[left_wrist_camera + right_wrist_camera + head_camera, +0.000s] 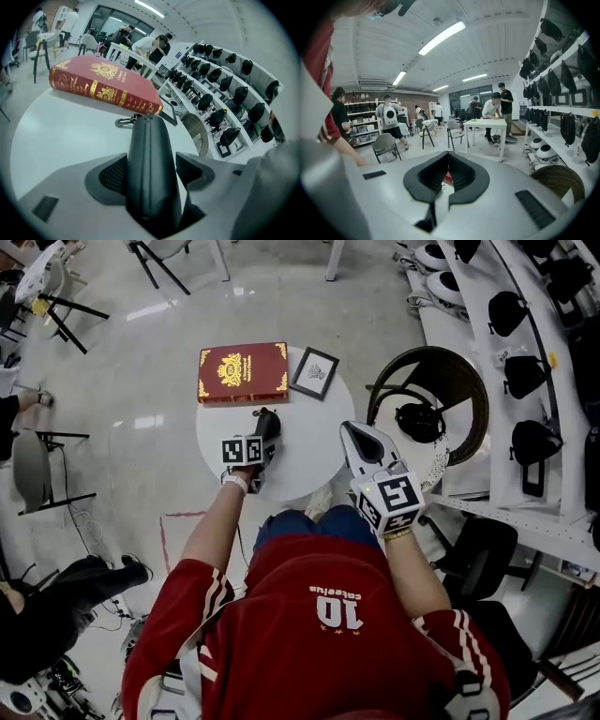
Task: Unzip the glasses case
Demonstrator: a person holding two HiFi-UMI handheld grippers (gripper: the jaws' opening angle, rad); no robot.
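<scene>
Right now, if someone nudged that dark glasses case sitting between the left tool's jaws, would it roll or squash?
The glasses case looks rounded and narrow, so it would probably rock or roll sideways on the smooth white table. Its shell holds an even curve, so it is likely stiff, not floppy. The metal clip at its far end might snag.

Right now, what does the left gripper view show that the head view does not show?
Only the left gripper view: the metal clasp by the far end of the glasses case, and the gilded spine of the red book. Only the head view: the right gripper and the front of the picture frame. Both: the book's cover, the case between the left gripper's jaws, and the round white table.
</scene>
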